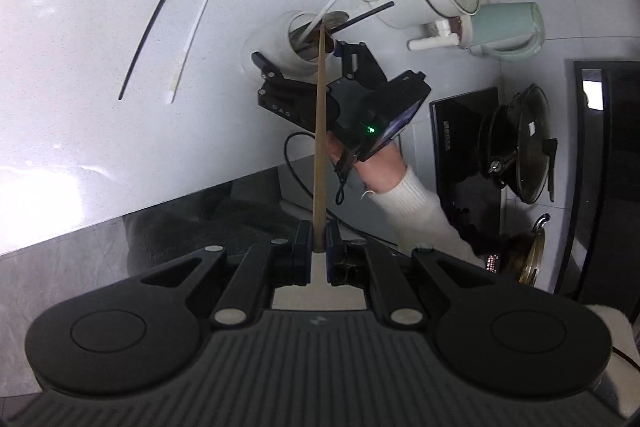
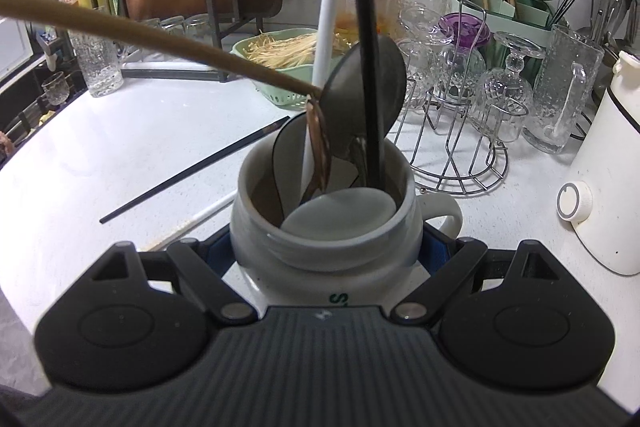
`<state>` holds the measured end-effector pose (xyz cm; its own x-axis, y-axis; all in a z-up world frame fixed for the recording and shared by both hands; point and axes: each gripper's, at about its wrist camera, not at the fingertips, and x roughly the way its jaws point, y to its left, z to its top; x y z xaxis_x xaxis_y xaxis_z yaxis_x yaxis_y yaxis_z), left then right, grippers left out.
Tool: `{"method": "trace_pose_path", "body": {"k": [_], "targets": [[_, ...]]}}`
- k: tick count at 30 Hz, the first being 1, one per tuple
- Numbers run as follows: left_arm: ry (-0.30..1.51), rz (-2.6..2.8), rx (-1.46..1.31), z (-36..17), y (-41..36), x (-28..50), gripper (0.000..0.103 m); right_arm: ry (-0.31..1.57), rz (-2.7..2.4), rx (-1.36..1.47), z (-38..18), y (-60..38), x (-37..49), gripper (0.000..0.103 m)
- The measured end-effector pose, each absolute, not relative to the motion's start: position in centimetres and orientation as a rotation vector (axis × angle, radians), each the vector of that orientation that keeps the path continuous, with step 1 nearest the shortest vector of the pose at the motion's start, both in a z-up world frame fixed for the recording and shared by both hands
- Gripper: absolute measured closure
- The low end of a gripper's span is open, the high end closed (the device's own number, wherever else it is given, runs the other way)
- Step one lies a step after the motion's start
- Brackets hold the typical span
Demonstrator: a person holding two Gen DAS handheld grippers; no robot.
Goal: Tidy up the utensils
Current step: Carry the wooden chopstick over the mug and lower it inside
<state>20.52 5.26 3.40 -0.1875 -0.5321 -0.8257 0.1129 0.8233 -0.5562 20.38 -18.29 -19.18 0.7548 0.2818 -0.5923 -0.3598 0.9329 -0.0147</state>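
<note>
Presently, working left to right: two chopsticks lie loose on the white counter, a black chopstick and just beside it a white chopstick, both well apart from the mug and not yet collected. My left gripper is pinched shut on the butt end of a tan wooden chopstick, which runs up the left wrist view with its tip at the mug's mouth; in the right wrist view that tip touches the edge of a dark spoon standing in the mug, at or just over the rim, not yet down inside as far as I can tell. The mug already holds a white chopstick, a black one and a pale spoon bowl, so it is crowded. My right gripper is clamped around the mug's body, pads pressing either side, and steadies it on the counter. For this step I judge the best course is to keep the right-hand grip firm and motionless, raise the wooden chopstick's butt end so the stick stands steeper, and steer its tip off the spoon into the free gap before letting go. Releasing with the tip riding on the spoon risks the stick sliding out over the rim. Further right, the wire glass rack and the white appliance stand near; I keep clear of them.
</note>
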Motion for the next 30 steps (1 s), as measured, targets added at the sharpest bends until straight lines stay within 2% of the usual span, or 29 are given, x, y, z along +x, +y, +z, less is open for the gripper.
{"method": "trace_pose_path", "body": {"k": [16,30], "targets": [[1.795,-0.588,-0.226,2.1,2.2,24.3,0.096,0.619,0.329,-0.122,-19.3,-18.1,20.2,0.012],[1.759,-0.63,-0.018,2.2,-2.8,30.1,0.095,0.624,0.294,-0.113,-19.3,-17.8,20.1,0.012]]}}
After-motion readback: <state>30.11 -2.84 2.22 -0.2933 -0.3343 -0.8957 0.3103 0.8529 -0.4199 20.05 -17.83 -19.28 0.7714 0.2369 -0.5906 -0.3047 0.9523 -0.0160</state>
